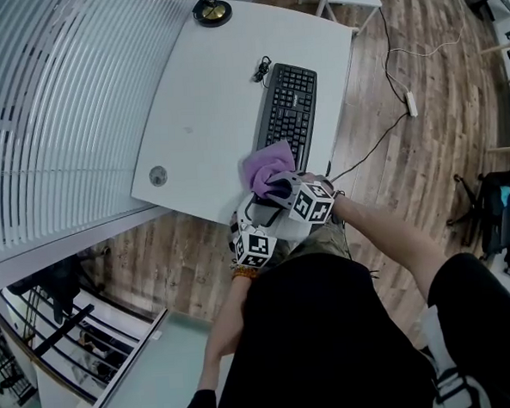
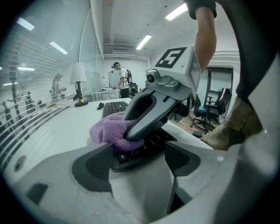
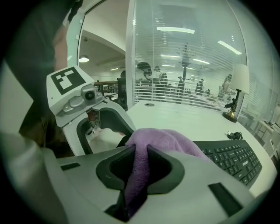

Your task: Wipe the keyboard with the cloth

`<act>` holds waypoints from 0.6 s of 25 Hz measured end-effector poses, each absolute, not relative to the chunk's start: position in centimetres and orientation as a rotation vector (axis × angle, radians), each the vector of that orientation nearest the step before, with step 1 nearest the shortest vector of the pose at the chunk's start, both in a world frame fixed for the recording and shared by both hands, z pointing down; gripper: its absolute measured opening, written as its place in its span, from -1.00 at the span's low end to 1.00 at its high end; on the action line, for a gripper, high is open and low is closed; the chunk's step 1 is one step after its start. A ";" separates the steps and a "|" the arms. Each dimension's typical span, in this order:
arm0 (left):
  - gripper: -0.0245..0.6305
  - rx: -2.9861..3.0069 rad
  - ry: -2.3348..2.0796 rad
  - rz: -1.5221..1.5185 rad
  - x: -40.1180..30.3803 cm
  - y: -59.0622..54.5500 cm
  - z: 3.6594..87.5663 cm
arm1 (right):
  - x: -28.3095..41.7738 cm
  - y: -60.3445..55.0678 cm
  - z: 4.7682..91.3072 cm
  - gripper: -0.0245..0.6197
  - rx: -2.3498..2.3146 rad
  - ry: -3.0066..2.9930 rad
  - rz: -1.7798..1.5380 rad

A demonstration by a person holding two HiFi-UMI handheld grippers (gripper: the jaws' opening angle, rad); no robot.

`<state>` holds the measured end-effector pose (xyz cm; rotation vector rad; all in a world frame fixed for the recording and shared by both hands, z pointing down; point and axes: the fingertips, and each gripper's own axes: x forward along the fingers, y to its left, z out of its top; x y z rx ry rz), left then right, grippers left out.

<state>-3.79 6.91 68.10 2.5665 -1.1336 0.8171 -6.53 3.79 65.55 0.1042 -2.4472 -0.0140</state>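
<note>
A black keyboard [image 1: 289, 108] lies on the white table [image 1: 206, 107], its near end at the front edge. On that near end rests a purple cloth [image 1: 267, 165], pinched between the jaws of my right gripper [image 1: 281, 187]. In the right gripper view the cloth [image 3: 162, 141] is bunched in the shut right gripper [image 3: 139, 168], with the keyboard [image 3: 232, 158] to its right. My left gripper [image 2: 138, 162] is open, low at the table's front edge, its jaws either side of the keyboard's near end [image 2: 133, 154]. The cloth [image 2: 109, 130] sits just beyond it.
A lamp [image 1: 212, 10] stands at the table's far corner, and a small coiled cable [image 1: 261, 69] lies by the keyboard's far end. A round grommet [image 1: 158, 175] is at the left. Glass with blinds runs along the left. A power strip [image 1: 411, 103] lies on the wooden floor.
</note>
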 end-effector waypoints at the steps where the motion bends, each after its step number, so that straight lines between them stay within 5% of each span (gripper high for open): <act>1: 0.20 2.567 -1.134 0.816 -3.8 6.9 68.1 | -6.5 3.9 65.6 -0.73 0.103 -2.451 -0.002; 15: 0.20 2.585 -1.128 0.805 -3.8 6.8 68.0 | -3.0 -4.6 61.7 -0.71 0.108 -2.629 0.247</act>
